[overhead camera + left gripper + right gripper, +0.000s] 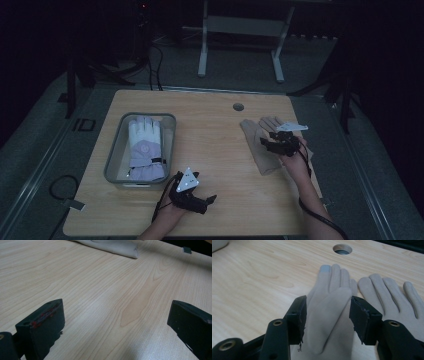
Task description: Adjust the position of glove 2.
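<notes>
Beige glove (329,312) lies flat on the table (215,135) between the right gripper's (328,320) spread jaws (left gripper (117,322) likewise released).

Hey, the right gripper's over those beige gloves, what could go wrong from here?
1. The right gripper straddles the left beige glove with its jaws open; closing there may bunch the fabric or pinch only a fold.
2. The second beige glove lies right beside it, so a lift might drag it along.
3. The bin already holds a white and lilac glove, so a glove dropped there may land on top of it.
</notes>
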